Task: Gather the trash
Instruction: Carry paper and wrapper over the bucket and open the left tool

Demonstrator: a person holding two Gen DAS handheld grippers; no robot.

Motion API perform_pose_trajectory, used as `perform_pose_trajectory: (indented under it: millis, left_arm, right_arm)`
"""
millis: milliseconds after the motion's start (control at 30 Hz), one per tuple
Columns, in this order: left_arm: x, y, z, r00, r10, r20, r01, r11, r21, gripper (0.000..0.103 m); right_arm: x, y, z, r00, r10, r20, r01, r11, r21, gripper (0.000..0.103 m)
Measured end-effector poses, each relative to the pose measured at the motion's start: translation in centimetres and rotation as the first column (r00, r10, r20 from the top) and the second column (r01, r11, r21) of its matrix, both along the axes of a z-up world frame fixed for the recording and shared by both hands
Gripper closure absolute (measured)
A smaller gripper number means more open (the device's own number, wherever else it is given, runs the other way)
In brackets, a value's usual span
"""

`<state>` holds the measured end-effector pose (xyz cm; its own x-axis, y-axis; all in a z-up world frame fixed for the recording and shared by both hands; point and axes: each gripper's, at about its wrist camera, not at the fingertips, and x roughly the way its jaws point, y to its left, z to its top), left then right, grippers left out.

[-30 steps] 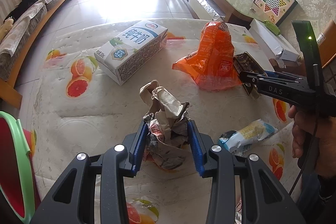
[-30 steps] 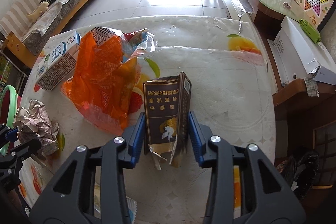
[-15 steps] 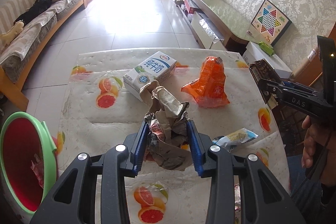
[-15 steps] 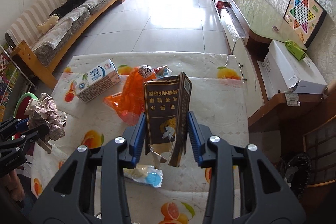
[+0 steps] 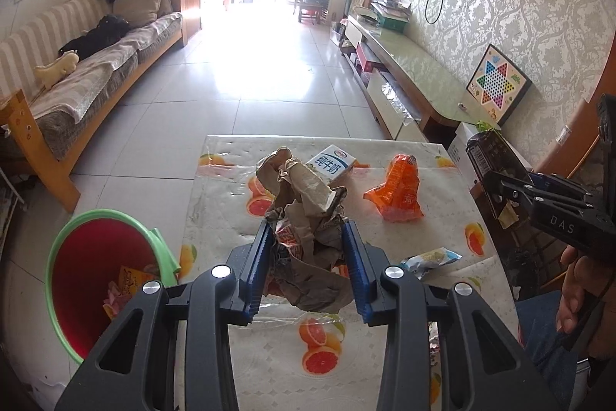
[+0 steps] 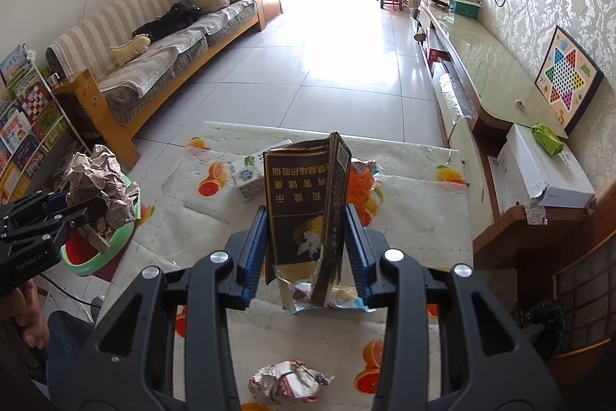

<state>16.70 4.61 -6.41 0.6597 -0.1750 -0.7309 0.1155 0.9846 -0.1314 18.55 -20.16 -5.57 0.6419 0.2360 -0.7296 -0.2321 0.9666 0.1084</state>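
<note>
The crumpled ball of brown paper [image 5: 308, 237], creased and printed with patches of red and grey, sits clamped between the blue ribbed pads of the left tool [image 5: 308, 259], held in the air above the counter [image 5: 385, 364]. From the right wrist view the same wad [image 6: 102, 187] shows at the left edge, hanging over the green rim of the bin. The right tool [image 6: 307, 243] is closed on a flattened dark brown cigarette carton [image 6: 304, 207] — stiff card with gold lettering, its lower end torn open to silver foil lining — also lifted clear of the counter.

Below them the counter wears a glossy white plastic cloth patterned with orange slices. On it lie a white and blue milk carton [image 5: 333, 166], boxy and lying on its side, a crinkled orange plastic snack bag [image 5: 398, 193] standing in a loose cone, a small blue and yellow wrapper [image 5: 429, 259] near the left tool's right pad, and a scrunched silver and red foil wrapper [image 6: 287, 382] at the near edge.

On the tiled floor to the left of the counter stands a round bin with a red interior and a green rim [image 5: 96, 280] — a few scraps lie in its bottom. A person's hand [image 5: 581, 291] grips the right tool's handle.
</note>
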Motion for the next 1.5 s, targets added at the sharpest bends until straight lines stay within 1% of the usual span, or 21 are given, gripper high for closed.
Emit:
perform_pose_trajectory:
  millis: [167,400,633,833,1067,1267,1333,1400,1433,1467,1500]
  left_arm:
    - [-1.5,3.6,1.3,0.999,0.045,0.029,-0.045,0.999,-0.003,0.068]
    - [-3.1,9.7,2.1,0.990,0.134,0.039,-0.135,0.991,0.005,0.068]
    - [-4.6,16.1,1.8,0.971,0.235,0.030,-0.236,0.972,0.017,0.068]
    - [-5.5,20.5,1.0,0.954,0.299,0.008,-0.299,0.954,0.017,0.068]
    - [-5.3,23.5,-0.7,0.942,0.334,-0.024,-0.334,0.942,0.018,0.068]
    - [-4.8,24.5,-1.9,0.940,0.338,-0.044,-0.337,0.941,0.017,0.066]
    - [-4.6,24.8,-2.1,0.939,0.340,-0.049,-0.339,0.941,0.012,0.058]
    - [-4.5,25.1,-2.3,0.936,0.348,-0.051,-0.347,0.938,0.013,0.029]
    - [-4.6,25.2,-2.4,0.933,0.356,-0.044,-0.356,0.934,0.015,0.023]
    - [-4.6,25.4,-2.4,0.930,0.365,-0.040,-0.364,0.931,0.017,0.014]
    - [-4.7,25.6,-2.5,0.928,0.370,-0.040,-0.370,0.929,0.015,0.011]
  right_arm:
    - [-0.9,3.7,1.4,0.998,0.053,0.028,-0.053,0.999,-0.002,0.065]
    - [-1.4,9.5,2.5,0.989,0.138,0.049,-0.138,0.990,-0.004,0.065]
    - [-1.7,15.3,2.9,0.973,0.223,0.055,-0.223,0.975,-0.004,0.065]
    - [-1.9,19.9,2.8,0.956,0.288,0.054,-0.288,0.958,-0.003,0.065]
    - [-1.7,24.2,2.5,0.941,0.337,0.043,-0.337,0.942,-0.007,0.065]
    - [-1.3,25.9,1.6,0.935,0.355,0.024,-0.355,0.935,-0.009,0.065]
    - [-1.2,26.6,1.3,0.932,0.362,0.018,-0.362,0.932,-0.012,0.065]
    - [-1.2,27.1,1.1,0.929,0.369,0.014,-0.369,0.929,-0.015,0.065]
    - [-1.2,27.3,0.9,0.928,0.372,0.012,-0.372,0.928,-0.014,0.065]
    - [-1.1,27.6,0.8,0.926,0.376,0.009,-0.376,0.926,-0.013,0.065]
    - [-1.1,28.0,0.7,0.925,0.380,0.007,-0.380,0.925,-0.012,0.065]
